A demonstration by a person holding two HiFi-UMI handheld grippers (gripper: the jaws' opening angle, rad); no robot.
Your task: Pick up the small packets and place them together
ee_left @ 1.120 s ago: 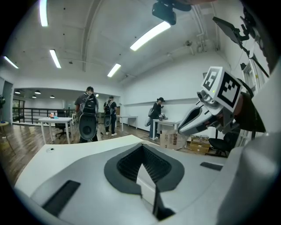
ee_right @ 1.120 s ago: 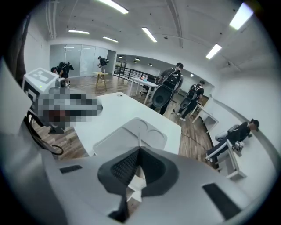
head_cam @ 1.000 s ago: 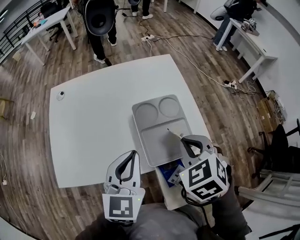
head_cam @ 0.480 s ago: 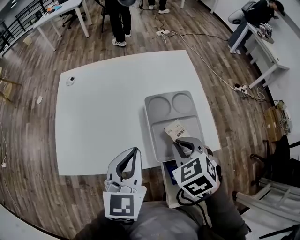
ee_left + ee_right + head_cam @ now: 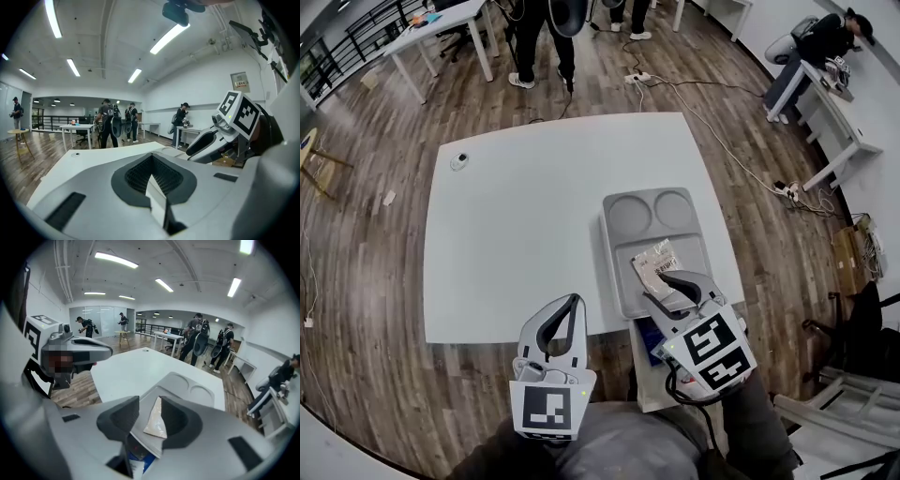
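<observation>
No print can be read; the small packet [image 5: 654,263] lying in the grey tray [image 5: 692,255] carries dark lettering too small to make out; a wall notice [image 5: 240,82], upper right, has an illegible red heading.

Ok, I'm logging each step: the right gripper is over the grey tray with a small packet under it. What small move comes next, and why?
Probably lift the right gripper back off the grey plastic tray, perhaps toward the blue box for another packet. Its jaws have just been opening, and the small pale packet lies loose in the tray's large compartment, pads clear of it.
</observation>
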